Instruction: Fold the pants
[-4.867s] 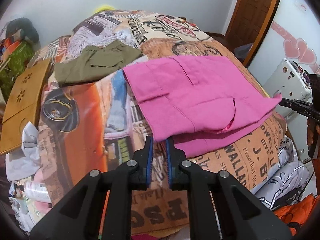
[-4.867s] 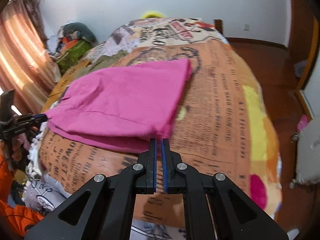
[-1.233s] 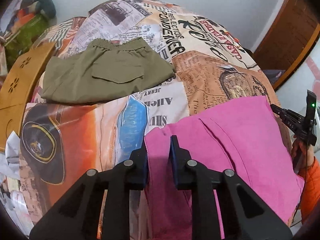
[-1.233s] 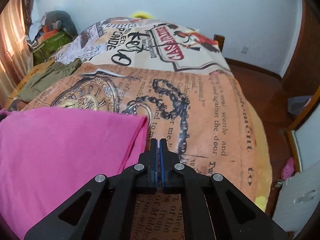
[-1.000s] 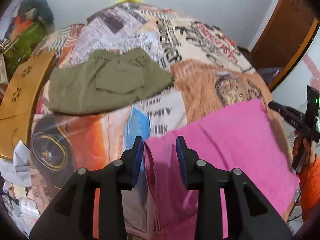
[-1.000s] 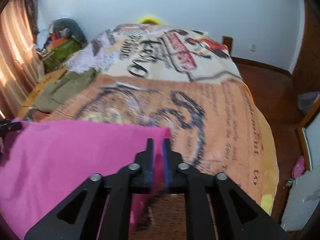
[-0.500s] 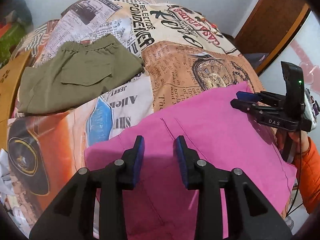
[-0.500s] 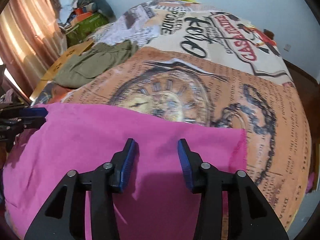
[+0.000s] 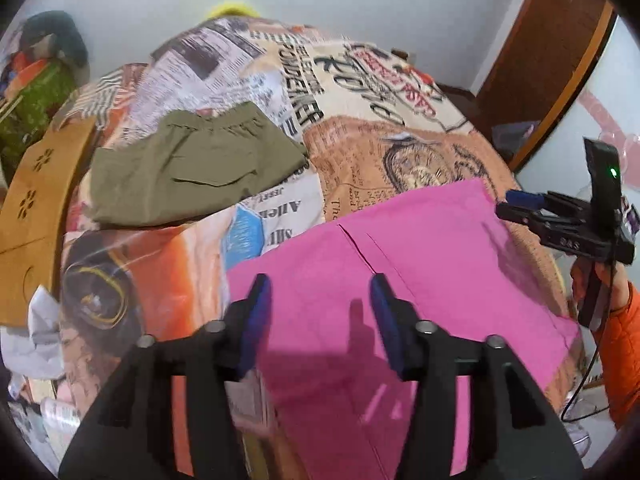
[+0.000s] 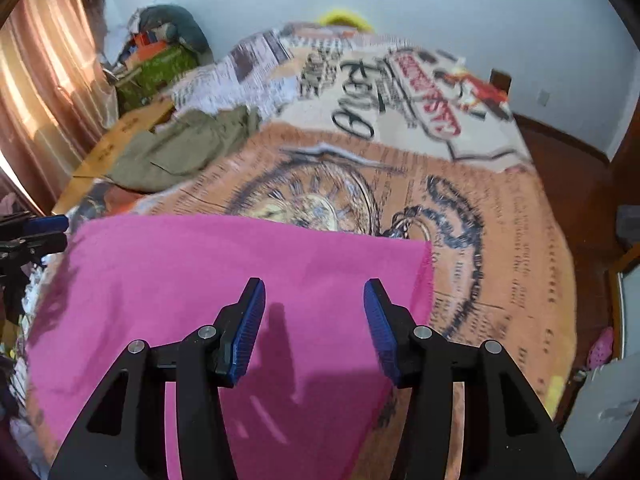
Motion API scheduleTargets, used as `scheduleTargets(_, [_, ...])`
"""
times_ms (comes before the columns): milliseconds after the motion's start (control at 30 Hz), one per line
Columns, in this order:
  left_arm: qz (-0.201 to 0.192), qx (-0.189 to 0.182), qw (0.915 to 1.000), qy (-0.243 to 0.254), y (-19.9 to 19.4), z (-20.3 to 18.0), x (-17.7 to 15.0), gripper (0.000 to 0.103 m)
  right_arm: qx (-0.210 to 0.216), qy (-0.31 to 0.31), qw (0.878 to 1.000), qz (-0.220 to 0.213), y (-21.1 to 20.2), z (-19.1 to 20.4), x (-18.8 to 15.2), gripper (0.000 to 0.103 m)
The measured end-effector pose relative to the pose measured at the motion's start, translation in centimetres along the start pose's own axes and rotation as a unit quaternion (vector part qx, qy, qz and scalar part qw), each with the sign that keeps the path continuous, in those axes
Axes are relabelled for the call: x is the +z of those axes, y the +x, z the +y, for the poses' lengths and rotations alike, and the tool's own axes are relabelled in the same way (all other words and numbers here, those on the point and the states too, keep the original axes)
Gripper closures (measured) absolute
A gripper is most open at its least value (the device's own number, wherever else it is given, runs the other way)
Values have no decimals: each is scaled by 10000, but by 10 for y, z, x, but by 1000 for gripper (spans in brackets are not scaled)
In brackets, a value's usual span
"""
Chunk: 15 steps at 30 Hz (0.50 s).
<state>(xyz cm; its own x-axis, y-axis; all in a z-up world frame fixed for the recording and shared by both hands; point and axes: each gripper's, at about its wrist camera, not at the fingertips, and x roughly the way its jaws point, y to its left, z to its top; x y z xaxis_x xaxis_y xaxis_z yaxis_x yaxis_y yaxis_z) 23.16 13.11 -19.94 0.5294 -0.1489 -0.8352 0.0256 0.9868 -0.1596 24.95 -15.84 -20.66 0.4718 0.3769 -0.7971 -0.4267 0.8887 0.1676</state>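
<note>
1. Both grippers, clamped on the pink pants a second ago, now hang above them with fingers wide apart: left gripper, right gripper.
2. The pants lie flat beneath both fingertips; their far edge is ahead, then bare printed bedspread.
3. Olive shorts lie ahead-left, well apart.

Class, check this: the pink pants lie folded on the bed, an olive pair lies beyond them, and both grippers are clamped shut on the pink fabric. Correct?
Not quite. Both the left gripper and the right gripper are open above the pink pants, as each wrist view shows. The olive pair does lie beyond.

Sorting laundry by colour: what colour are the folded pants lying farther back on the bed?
Olive green pants, clearest in the left wrist view.
</note>
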Motion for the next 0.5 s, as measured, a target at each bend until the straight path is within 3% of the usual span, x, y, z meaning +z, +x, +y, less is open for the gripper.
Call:
scheduleTargets(167, [-86,-70,9996,-269,-35,2,-23,37,18,-174,9994,-312,-47,21,-8,56])
scheduleTargets(500, [133,-459,9958,-783,-58,2,-84,35,197,-305,9976,-586,-87,66,-43,55])
